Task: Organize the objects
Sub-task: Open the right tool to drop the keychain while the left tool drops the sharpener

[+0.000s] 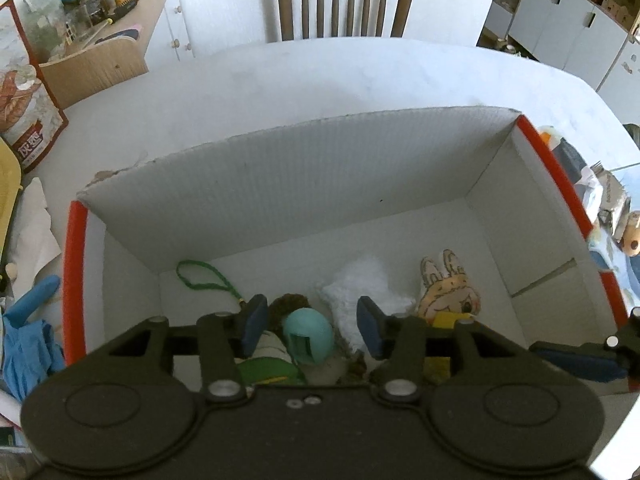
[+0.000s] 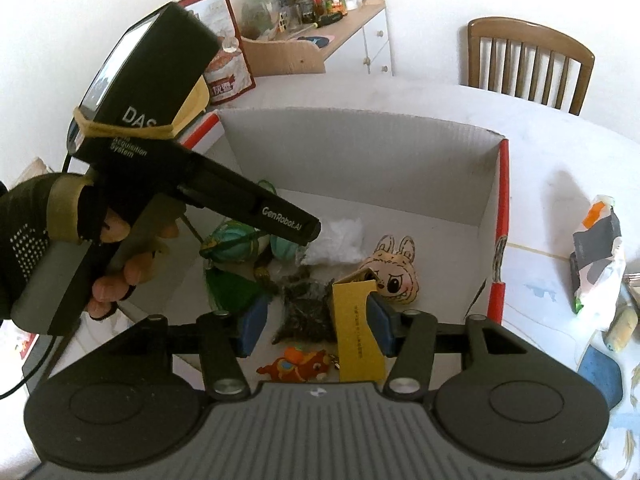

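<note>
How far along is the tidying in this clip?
Well underway: the box already holds a bunny-face toy, a teal egg, white fluff and an orange deer toy. Both the left gripper and right gripper are open over the box, holding nothing. Wrappers outside on the table remain.

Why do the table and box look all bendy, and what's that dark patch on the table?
Left wrist view: the fisheye lens curves the table edge and the box walls. Right wrist view: same bending, with black corners, and a soft shadow lies on the table right of the box.
</note>
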`<state>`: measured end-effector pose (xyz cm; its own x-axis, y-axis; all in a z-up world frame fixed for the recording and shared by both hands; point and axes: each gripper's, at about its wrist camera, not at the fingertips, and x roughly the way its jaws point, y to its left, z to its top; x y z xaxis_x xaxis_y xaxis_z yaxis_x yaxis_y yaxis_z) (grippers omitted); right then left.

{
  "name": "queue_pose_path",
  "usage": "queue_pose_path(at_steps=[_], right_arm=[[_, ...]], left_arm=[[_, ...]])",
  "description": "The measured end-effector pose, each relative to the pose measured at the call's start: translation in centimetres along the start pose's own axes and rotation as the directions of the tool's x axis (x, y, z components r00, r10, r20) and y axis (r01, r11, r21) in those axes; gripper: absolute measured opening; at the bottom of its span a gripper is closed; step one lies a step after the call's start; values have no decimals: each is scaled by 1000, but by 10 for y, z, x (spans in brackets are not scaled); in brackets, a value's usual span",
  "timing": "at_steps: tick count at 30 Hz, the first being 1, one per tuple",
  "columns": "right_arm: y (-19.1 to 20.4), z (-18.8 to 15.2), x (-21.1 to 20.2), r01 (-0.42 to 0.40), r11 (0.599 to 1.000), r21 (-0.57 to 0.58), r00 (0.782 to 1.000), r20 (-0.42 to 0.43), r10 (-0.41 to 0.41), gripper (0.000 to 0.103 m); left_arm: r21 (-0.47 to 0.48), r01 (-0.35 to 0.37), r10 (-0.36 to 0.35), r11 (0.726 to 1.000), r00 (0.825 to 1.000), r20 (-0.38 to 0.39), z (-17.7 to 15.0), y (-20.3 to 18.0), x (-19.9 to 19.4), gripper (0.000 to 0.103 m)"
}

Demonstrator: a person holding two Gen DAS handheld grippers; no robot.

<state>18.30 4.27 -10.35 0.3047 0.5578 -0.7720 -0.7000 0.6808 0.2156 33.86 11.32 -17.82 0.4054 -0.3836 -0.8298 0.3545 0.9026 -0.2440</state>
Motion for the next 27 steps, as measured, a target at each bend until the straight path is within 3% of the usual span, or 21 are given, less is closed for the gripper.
queue_pose_path(at_steps=[12, 20, 27], right_arm=[[-1, -4, -34, -28, 999, 21, 997, 66, 27, 54], [-9, -8, -66, -41, 998, 50, 990, 139, 34, 54], [-20, -16, -98, -53, 996, 71, 981, 189, 39, 57]], left_arm=[[-31, 9, -6, 999, 994, 109, -10, -6, -39, 54], [-50, 20, -10, 999, 983, 186, -17, -21, -70, 62], [-52, 40, -26, 998, 969, 245, -23, -43, -95, 64]])
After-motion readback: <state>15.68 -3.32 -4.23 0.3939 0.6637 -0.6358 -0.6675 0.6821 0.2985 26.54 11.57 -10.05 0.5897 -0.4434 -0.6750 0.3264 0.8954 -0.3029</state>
